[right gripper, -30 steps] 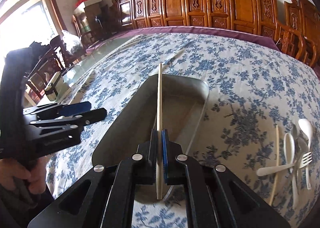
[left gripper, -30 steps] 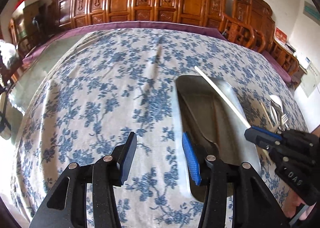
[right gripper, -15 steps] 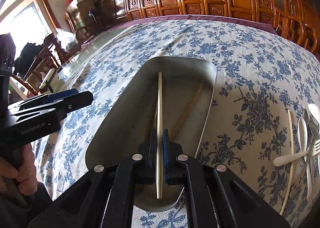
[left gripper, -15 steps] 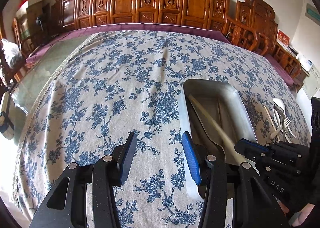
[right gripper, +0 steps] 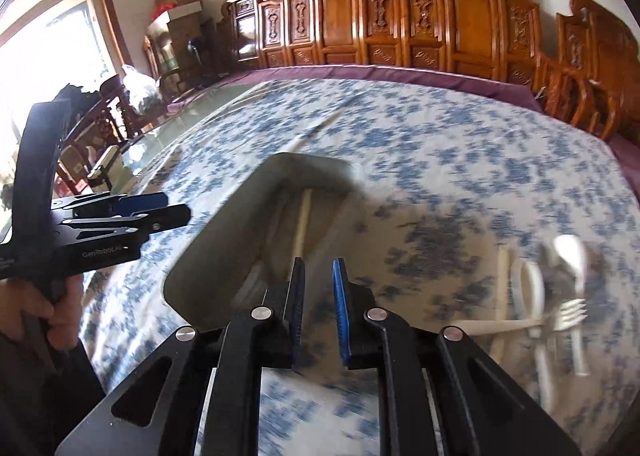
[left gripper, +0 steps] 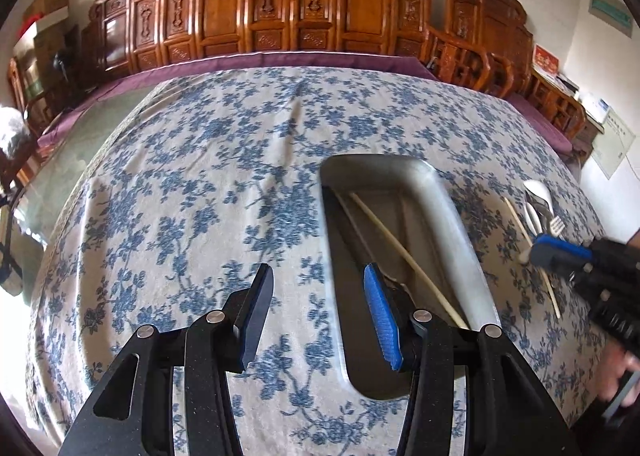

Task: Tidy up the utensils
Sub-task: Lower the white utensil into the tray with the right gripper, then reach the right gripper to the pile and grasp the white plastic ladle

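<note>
A long metal tray [left gripper: 448,215] sits on a surface draped in a blue-and-white floral cloth [left gripper: 208,183], with one pale chopstick [left gripper: 404,252] lying lengthwise along its floor. The left gripper [left gripper: 318,306] hovers over the tray's near left rim, its jaws spread wide and holding nothing. The right gripper [right gripper: 318,292], seen from its own camera, hangs above the tray's near end with its jaws parted by a narrow gap and nothing between them; the left camera catches the same tool at the right edge of its view, over the cloth. To the right of the tray, on the cloth, lie a second chopstick [left gripper: 530,244], white spoons [left gripper: 540,193] and a fork [left gripper: 556,223], loosely piled together. Carved wooden chairs [left gripper: 304,11] line the far side of the surface. The right camera's view is blurred.
</note>
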A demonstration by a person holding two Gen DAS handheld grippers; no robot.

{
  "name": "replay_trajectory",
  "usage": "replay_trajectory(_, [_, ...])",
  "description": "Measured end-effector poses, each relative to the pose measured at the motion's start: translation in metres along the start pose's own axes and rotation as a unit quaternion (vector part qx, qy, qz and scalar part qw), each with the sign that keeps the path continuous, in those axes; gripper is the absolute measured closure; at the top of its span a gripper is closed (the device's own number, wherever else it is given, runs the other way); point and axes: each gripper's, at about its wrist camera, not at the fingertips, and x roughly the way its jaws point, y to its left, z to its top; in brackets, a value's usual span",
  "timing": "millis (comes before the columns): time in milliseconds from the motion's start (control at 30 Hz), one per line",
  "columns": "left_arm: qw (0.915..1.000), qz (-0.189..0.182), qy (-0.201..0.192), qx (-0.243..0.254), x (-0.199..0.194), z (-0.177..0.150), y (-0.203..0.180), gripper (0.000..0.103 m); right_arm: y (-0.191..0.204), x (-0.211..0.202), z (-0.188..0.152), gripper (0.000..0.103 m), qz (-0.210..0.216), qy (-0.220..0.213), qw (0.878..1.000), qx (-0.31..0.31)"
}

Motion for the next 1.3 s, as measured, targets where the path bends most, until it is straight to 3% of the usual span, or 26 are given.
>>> replay_trajectory(300, [0.9992, -0.016, -0.003, 0.036, -0.005, -0.003, -0.035, 0.058, -0.075, -0.044, -0.025, 0.087, -0.082, -0.014, 0.996, 0.017])
replay_trajectory(333, [0.9991, -0.018, -0.002, 0.038, -0.004, -0.004, -0.039, 0.053, -0.082, -0.047, -0.028, 0.087, -0.089, -0.014, 0.996, 0.020])
replay_trajectory(367, [0.9990, -0.023, -0.003, 0.039, -0.005, -0.004, -0.042, 0.037, -0.092, -0.050, -0.033, 0.087, -0.099, -0.013, 0.995, 0.023])
replay_trajectory(400, [0.9987, -0.028, -0.006, 0.041, -0.006, -0.005, -0.045, 0.034, -0.101, -0.052, -0.038, 0.082, -0.105, -0.012, 0.994, 0.026])
replay_trajectory(500, [0.9977, -0.036, -0.010, 0.056, -0.009, -0.005, -0.058, 0.033, -0.118, -0.053, -0.048, 0.072, -0.111, -0.013, 0.993, 0.029])
replay_trajectory(733, [0.9962, -0.057, -0.006, 0.065, -0.008, -0.009, -0.084, 0.033, -0.143, -0.041, -0.062, 0.071, -0.126, 0.001, 0.991, 0.042])
replay_trajectory(933, [0.9940, -0.054, -0.001, 0.095, -0.004, -0.016, -0.111, 0.033, -0.158, -0.030, -0.070, 0.072, -0.143, 0.024, 0.988, 0.050])
replay_trajectory(1300, [0.9920, -0.067, 0.015, 0.106, 0.007, -0.013, -0.142, 0.033, -0.195, -0.003, -0.071, 0.072, -0.151, 0.055, 0.985, 0.062])
